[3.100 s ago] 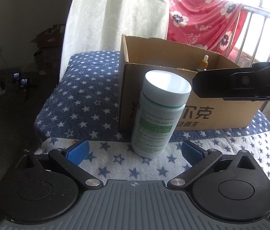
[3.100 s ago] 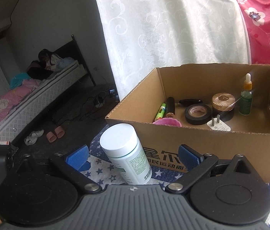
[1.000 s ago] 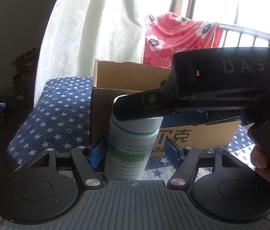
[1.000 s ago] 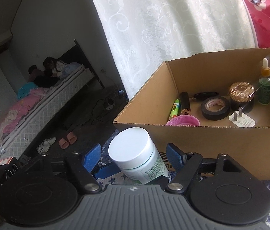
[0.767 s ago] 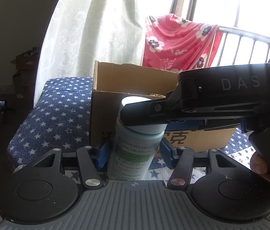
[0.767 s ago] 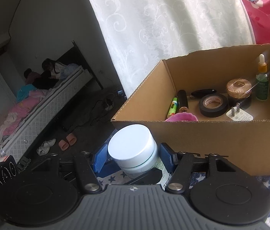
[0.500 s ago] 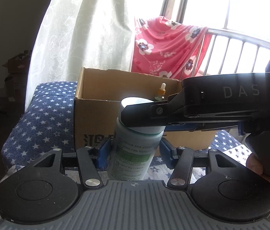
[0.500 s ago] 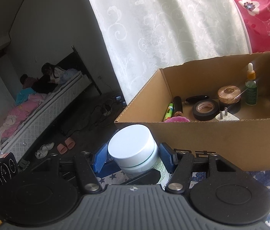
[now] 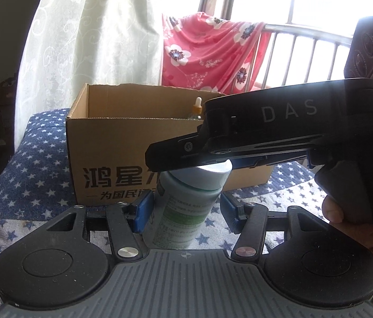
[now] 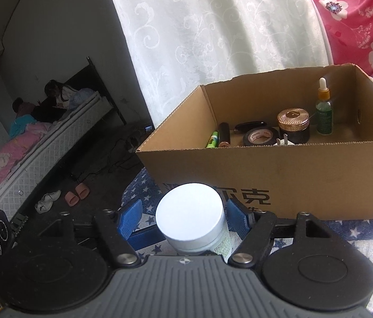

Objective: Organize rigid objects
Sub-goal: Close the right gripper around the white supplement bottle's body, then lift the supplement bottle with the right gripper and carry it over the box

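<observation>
A white pill bottle with a pale cap and a green label leans slightly on the star-print cloth, in front of the cardboard box. My left gripper is shut on the bottle's body, a blue pad on each side. My right gripper straddles the cap from the other side. Its jaws are opening, and its blue pads stand off the cap, with a clear gap on the left. In the left wrist view its black body crosses above the cap and hides part of it.
The open box holds a dropper bottle, a copper-lidded jar, a black tape roll and several small items. A white curtain and a red floral cloth hang behind. A hand holds the right gripper's handle.
My left gripper closed onto the bottle's body. The right gripper's pads, closed on the cap half a second ago, have spread off it. The bottle now sits lower in the left view.
</observation>
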`<state>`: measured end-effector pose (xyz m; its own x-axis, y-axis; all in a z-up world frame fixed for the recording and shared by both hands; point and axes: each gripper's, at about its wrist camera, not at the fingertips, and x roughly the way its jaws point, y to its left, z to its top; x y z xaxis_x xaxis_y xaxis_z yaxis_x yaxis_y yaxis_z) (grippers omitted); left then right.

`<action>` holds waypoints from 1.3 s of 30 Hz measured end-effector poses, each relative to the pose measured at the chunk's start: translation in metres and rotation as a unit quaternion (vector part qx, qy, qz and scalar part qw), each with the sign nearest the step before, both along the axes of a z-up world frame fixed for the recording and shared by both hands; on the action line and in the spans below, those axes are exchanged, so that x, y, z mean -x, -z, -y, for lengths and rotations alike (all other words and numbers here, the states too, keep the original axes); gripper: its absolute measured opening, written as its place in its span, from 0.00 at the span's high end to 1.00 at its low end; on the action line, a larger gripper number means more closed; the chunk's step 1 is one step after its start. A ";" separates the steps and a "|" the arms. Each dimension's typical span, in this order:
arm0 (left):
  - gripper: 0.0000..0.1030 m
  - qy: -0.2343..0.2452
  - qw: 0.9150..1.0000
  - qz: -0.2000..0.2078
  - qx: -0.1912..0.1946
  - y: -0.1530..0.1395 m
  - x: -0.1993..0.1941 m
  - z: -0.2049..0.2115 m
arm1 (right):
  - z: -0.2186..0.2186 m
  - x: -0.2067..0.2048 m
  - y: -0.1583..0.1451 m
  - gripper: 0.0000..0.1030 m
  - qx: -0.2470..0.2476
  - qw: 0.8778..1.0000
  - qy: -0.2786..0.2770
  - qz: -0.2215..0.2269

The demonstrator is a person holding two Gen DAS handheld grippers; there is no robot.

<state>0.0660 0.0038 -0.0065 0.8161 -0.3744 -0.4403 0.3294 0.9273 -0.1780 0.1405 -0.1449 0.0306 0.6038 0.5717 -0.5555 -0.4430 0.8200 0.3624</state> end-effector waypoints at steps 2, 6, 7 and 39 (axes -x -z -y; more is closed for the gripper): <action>0.46 0.000 1.000 0.000 0.001 0.000 0.000 0.000 | -0.003 -0.001 0.001 0.29 0.010 1.000 0.003 0.002; 0.46 -0.001 1.000 0.000 -0.003 0.001 0.000 -0.001 | -0.002 -0.004 0.006 0.42 0.007 1.000 0.011 -0.004; 0.46 0.000 1.000 -0.002 -0.002 0.001 0.000 -0.001 | -0.001 -0.004 0.007 0.42 0.003 1.000 0.011 -0.005; 0.41 0.017 0.998 -0.048 -0.026 0.023 -0.009 0.011 | 0.012 0.001 0.006 0.42 0.002 1.000 0.017 -0.013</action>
<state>0.0755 -0.0075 -0.0298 0.7563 -0.3758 -0.5355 0.3448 0.9246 -0.1620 0.1399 -0.1568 0.0244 0.6085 0.5491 -0.5729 -0.4054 0.8357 0.3704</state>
